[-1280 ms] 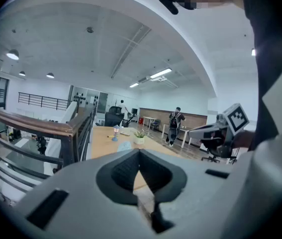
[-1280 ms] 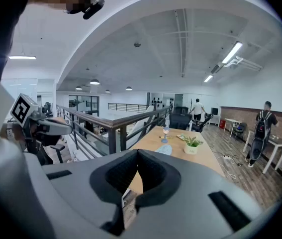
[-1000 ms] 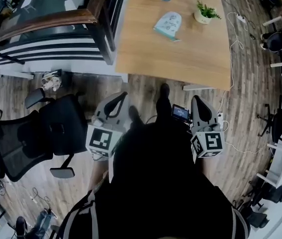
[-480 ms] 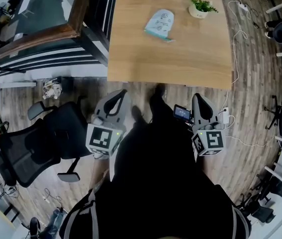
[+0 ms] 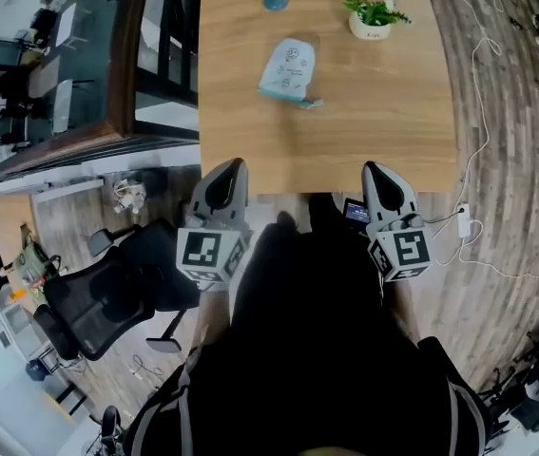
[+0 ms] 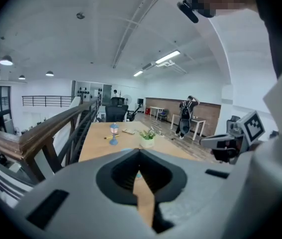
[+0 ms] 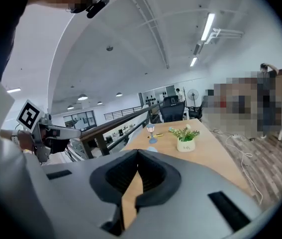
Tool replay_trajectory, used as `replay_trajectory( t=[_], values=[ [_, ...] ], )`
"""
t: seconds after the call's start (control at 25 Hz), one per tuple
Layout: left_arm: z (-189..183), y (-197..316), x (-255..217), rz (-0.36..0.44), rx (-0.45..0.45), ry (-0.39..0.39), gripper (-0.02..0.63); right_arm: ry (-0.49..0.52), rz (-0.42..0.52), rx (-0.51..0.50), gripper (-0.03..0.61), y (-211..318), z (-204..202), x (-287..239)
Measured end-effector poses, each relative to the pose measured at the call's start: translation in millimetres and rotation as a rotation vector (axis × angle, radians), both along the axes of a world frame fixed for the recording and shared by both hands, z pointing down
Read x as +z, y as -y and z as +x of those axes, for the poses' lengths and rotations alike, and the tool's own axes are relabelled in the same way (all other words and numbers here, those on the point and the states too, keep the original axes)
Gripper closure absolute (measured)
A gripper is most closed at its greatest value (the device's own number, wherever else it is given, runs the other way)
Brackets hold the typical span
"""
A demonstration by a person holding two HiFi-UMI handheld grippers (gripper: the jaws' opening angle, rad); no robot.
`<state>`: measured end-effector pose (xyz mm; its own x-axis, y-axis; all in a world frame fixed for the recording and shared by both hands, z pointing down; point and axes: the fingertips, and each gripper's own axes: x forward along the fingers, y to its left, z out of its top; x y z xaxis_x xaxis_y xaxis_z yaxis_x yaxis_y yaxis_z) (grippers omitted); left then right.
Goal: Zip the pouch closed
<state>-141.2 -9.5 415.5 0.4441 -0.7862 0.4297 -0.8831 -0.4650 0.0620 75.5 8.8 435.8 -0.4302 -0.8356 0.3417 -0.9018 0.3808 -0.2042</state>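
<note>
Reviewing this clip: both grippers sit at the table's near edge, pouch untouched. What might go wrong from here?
1. The left gripper and right gripper are both shut and empty; reaching the pouch without opening would likely just push it.
2. The potted plant stands just beyond the pouch; the right gripper might knock it.

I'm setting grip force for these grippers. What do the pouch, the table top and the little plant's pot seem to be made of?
Pouch: soft fabric or flexible plastic, matte, pale blue with small prints; it lies slack and flat.
Table: wood or wood-look laminate, light tone with faint grain, satin finish.
Pot: white and smooth, probably ceramic or plastic; too small to tell.
</note>
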Motion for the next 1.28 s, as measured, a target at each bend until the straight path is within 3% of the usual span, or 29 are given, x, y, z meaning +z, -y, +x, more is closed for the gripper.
replay_trajectory(
  t=[0.4, 0.72, 0.88, 1.0, 1.08, 1.16, 1.28],
  values=[
    [22.1, 60.5, 43.2, -0.031, -0.078, 0.080, 0.615, 0.035, -0.055, 0.018, 0.566, 52.6, 50.0, 33.6],
    [15.4, 73.5, 58.4, -0.039, -0.080, 0.026, 0.615, -0.024, -0.050, 0.000, 0.566, 66.1, 49.3, 38.5],
    [3.2, 66.6, 71.4, -0.075, -0.105, 0.000, 0.615, -0.048, -0.024, -0.145, 0.566, 78.6, 21.5, 58.2],
    [0.7, 56.9, 77.9, -0.097, -0.096, 0.018, 0.615, -0.117, -0.063, -0.311, 0.534, 95.3, -3.4, 112.0],
    [-3.9, 48.3, 78.7, -0.109, -0.101, 0.029, 0.615, -0.231, -0.072, -0.412, 0.522, 112.5, -17.6, 149.0],
    [-15.6, 40.1, 77.8, -0.121, -0.128, 0.034, 0.615, -0.371, -0.070, -0.532, 0.463, 129.1, -33.6, 183.7],
    [-37.0, 28.3, 74.5, -0.131, -0.177, 0.051, 0.615, -0.588, -0.058, -0.698, 0.453, 149.3, -52.6, 228.0]
  ],
)
